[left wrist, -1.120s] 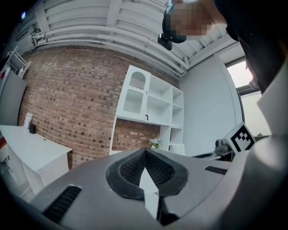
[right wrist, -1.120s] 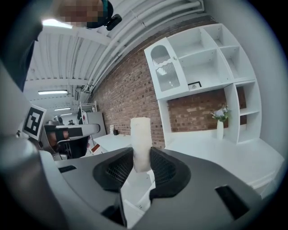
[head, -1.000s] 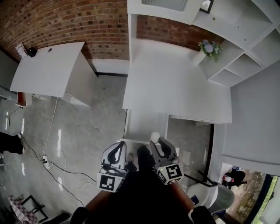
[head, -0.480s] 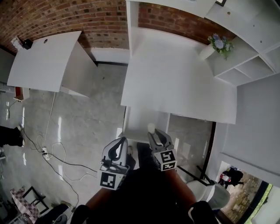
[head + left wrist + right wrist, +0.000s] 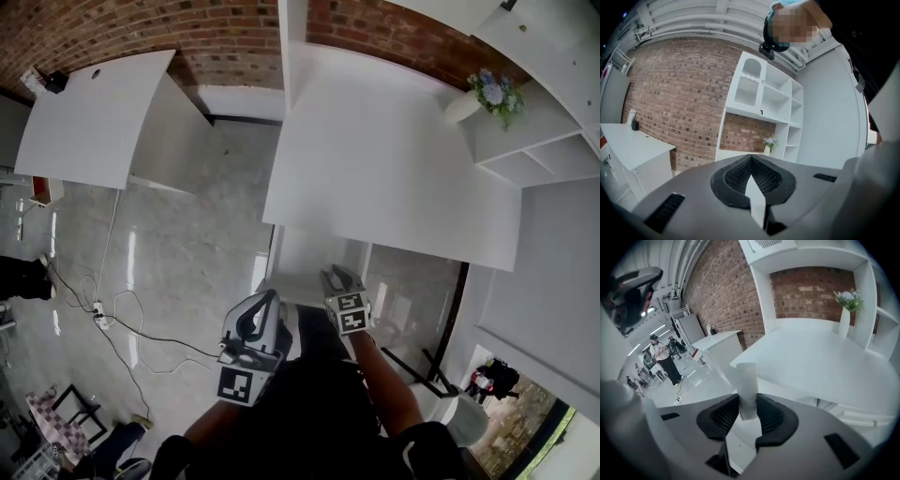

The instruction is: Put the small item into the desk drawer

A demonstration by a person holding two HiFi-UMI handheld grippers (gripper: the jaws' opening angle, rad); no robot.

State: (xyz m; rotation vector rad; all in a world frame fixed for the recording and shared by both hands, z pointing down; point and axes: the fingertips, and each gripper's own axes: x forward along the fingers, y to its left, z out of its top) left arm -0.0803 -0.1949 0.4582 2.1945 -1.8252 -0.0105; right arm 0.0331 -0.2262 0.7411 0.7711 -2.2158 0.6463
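A small white cylinder stands upright between the black pads of my right gripper, which is shut on it. In the head view the right gripper hovers at the front edge of the white desk, over the white drawer unit beneath it. I cannot tell whether a drawer stands open. My left gripper hangs lower and to the left, beside the person's dark legs. Seen from its own camera, the left gripper is shut, tips touching, with nothing held.
A white vase of flowers stands at the desk's far right, next to white shelves. A second white desk is at the left by the brick wall. Cables lie on the grey floor. A person stands far off.
My right gripper has moved forward with the cylinder to the desk's front edge, over the drawer unit. The left gripper has stayed about where it was. The head camera has shifted slightly.
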